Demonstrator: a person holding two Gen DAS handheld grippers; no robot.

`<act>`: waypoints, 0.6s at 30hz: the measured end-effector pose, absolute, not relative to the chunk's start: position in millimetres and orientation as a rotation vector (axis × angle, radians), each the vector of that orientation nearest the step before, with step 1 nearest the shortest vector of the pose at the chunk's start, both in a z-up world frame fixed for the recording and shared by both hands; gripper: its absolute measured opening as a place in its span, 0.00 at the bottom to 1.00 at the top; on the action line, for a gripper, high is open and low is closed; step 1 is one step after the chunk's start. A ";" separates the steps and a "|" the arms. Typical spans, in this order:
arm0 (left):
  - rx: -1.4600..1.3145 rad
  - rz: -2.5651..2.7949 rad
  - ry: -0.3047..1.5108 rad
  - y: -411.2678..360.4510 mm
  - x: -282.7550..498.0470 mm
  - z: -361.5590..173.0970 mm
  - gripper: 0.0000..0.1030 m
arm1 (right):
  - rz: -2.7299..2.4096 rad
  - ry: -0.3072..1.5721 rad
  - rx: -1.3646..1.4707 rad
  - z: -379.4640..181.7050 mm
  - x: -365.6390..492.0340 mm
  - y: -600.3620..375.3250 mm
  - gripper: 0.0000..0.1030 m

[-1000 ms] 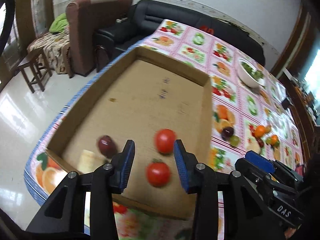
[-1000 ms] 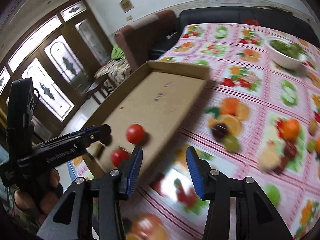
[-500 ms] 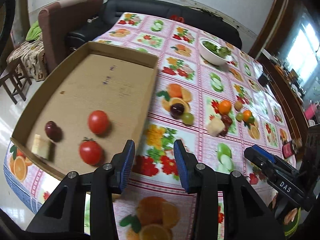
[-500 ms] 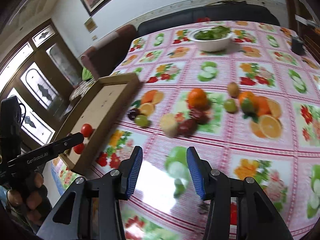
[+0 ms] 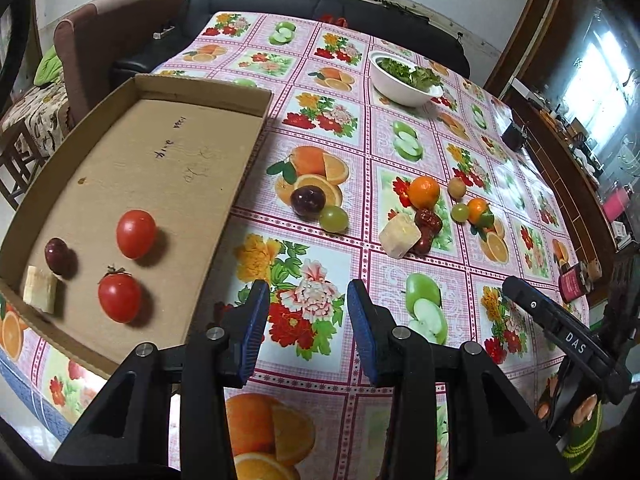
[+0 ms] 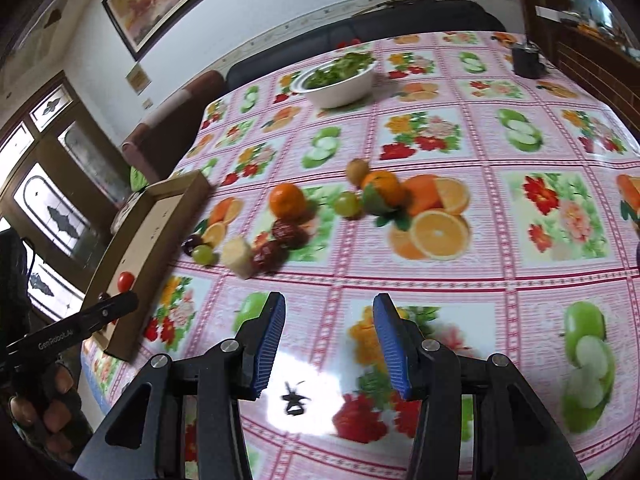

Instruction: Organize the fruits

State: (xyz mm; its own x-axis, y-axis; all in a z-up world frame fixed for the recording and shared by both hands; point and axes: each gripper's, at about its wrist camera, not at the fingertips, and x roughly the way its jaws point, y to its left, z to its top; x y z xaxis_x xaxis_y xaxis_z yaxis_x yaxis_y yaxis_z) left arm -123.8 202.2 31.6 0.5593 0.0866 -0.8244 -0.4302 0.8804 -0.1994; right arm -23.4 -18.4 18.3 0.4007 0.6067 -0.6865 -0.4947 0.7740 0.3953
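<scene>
1. The fruits lie in two lots. In the cardboard tray (image 5: 168,168) are two tomatoes (image 5: 136,234), a dark plum (image 5: 56,255) and a pale cube of fruit (image 5: 39,289), all near its close end and apart from one another.
2. Loose on the worktop (image 5: 320,240), just beside the tray's right wall, sit a dark grape (image 5: 307,200) touching a green grape (image 5: 333,218).
3. Further right is a tight cluster: a tangerine (image 5: 424,192), a pale chunk (image 5: 399,235) pressed against two red dates (image 5: 428,222), then a second green grape (image 5: 460,212), a kiwi (image 5: 456,187) and a smaller orange (image 5: 478,210).
4. The left gripper (image 5: 304,328) hangs over the cloth beside the tray, jaws partly open, holding nothing.
5. The right gripper (image 6: 328,336) is likewise partly open and empty, over the cloth short of the cluster.
6. The step in hand looks like reaching for the next loose fruit. Taking an outlying one, such as the grape pair by the tray, would likely disturb less.
7. Round fruit may roll on the glossy cloth, so come down with the jaws either side and close gently.
8. The printed fruit on the cloth can mislead; aim at pieces that cast a shadow.
9. The white bowl of greens (image 5: 404,80) stands well apart at the far end.
</scene>
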 end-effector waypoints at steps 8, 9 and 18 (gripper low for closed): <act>-0.430 0.337 0.952 206.6 -104.2 19.5 0.37 | 0.667 0.941 0.153 8.8 -9.9 -27.0 0.47; -0.436 0.339 0.954 208.4 -99.5 17.6 0.37 | 0.667 0.944 0.154 7.4 -7.6 -27.3 0.47; -0.547 0.344 0.947 233.0 -57.9 15.3 0.37 | 0.653 0.955 0.165 2.6 11.1 -29.1 0.47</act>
